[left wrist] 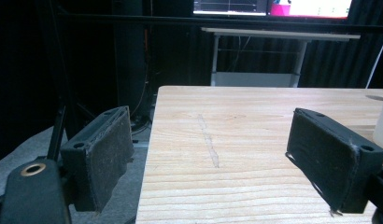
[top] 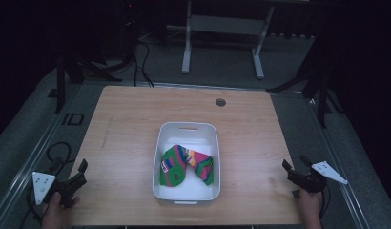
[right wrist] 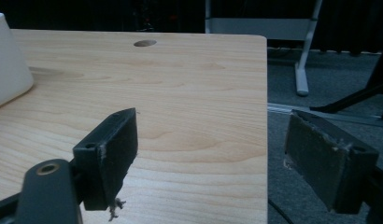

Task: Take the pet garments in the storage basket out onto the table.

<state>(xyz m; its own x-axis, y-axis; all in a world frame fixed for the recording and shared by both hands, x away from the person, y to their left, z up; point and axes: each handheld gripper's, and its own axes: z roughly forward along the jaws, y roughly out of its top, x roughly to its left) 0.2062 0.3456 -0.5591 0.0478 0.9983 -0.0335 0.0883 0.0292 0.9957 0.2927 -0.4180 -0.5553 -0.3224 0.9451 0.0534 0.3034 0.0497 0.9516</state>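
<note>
The striped socks (top: 186,164) are lying in the white tub (top: 161,143) mid-table (top: 127,114). My left gripper (top: 78,174) sits at the near left edge, my right gripper (top: 293,171) at the near right edge, both spread wide and holding zilch.

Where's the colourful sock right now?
In the high view, the striped sock lies folded inside the white bin at the table's near middle, midway between the two open hand-held grippers.

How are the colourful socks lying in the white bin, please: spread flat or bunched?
Bunched: the striped socks lie crumpled and overlapping inside the white bin.
</note>
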